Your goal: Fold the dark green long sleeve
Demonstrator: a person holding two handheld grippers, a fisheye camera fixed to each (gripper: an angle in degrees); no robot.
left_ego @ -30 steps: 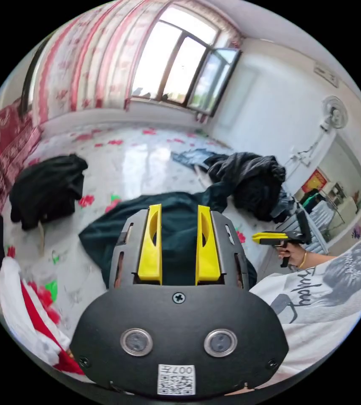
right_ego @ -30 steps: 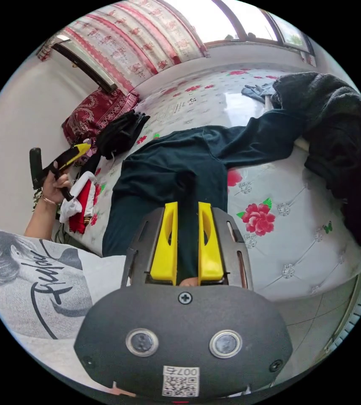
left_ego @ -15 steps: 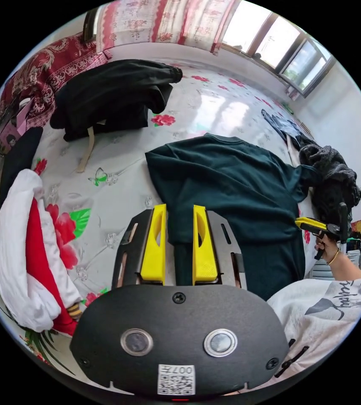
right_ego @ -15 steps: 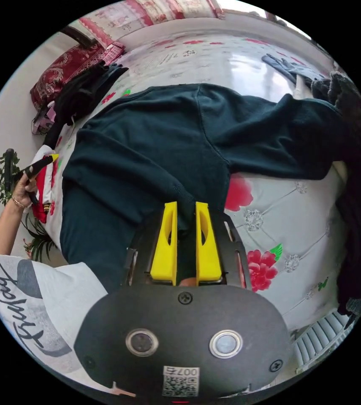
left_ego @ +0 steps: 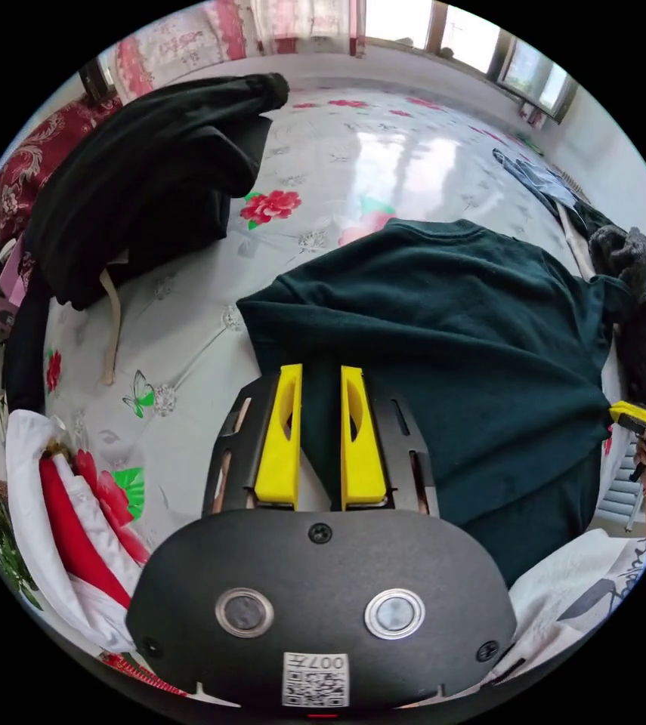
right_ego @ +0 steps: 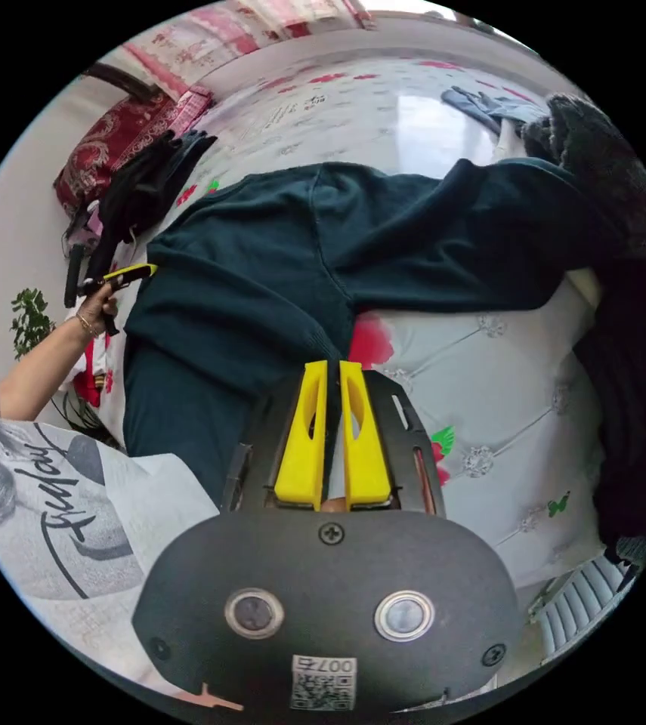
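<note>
Dark green long sleeve [left_ego: 443, 340] lies spread on the floral bed cover [left_ego: 353, 158], its lower part hanging over the near edge of the bed toward the person's white printed shirt [right_ego: 58, 491]. One sleeve [right_ego: 481, 242] runs out sideways toward the dark grey knit heap [right_ego: 632, 302] at the bed's edge. Left gripper [left_ego: 321, 374]: yellow jaws a narrow gap apart, dark green cloth between them at the garment's side edge; cannot tell whether both jaws press on it. In the right gripper view the same tool [right_ego: 130, 276] sits at the garment's far edge, held in a hand [right_ego: 96, 310]. Right gripper [right_ego: 333, 370]: jaws nearly together, a thin fold of the green fabric's edge seen in the slit, grip not certain. Black garment pile [left_ego: 149, 181] lies well apart on the cover; a red-and-white bundle [left_ego: 58, 521] sits at the bed's edge, green plant leaves [right_ego: 32, 317] beside it.
</note>
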